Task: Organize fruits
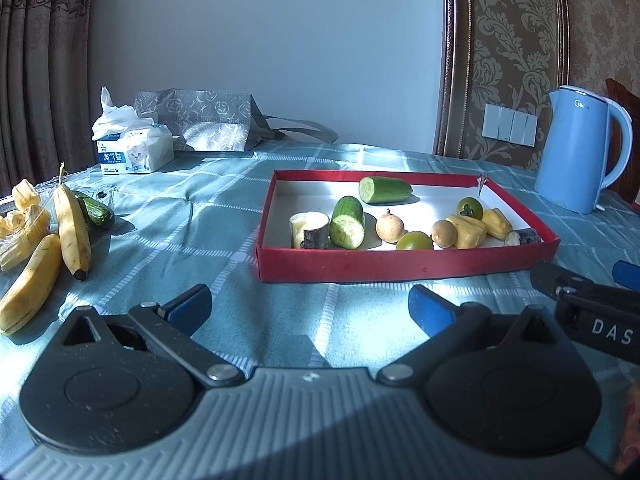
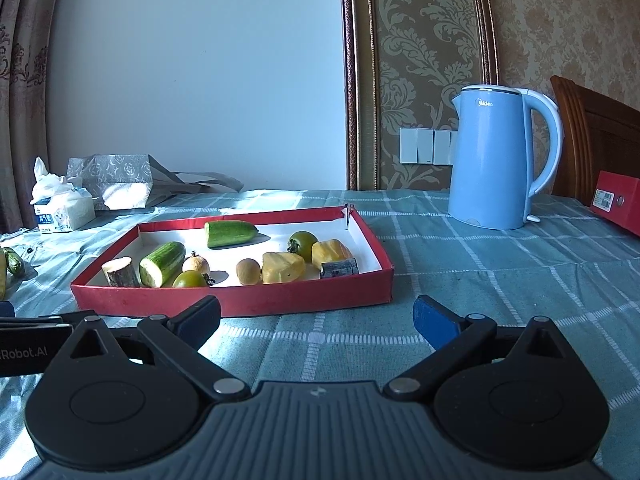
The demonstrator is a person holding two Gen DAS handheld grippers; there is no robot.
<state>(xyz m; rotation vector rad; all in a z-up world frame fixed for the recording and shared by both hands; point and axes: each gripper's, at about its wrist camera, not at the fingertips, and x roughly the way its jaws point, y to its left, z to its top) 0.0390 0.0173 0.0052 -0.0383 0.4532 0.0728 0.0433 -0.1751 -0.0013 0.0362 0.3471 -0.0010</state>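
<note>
Red tray [image 1: 400, 266] filled with cucumber pieces [image 1: 347, 222], green tomatoes [image 1: 470, 208], jackfruit [image 1: 466, 232], left gripper [image 1: 310, 306] and right gripper [image 2: 316, 316] held spread, empty

woven checked cloth [image 1: 224, 216] covers the table; matt red cardboard tray [image 1: 400, 268]; glossy smooth plastic kettle [image 2: 490, 164].

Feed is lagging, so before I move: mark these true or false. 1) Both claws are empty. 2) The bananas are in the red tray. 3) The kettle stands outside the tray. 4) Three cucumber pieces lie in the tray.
1) True: left claw and right claw are open, holding nothing.
2) False: the bananas lie on the cloth, left of the tray.
3) True: the kettle stands on the cloth behind the tray's right end.
4) False: two cucumber pieces lie in it.
</note>
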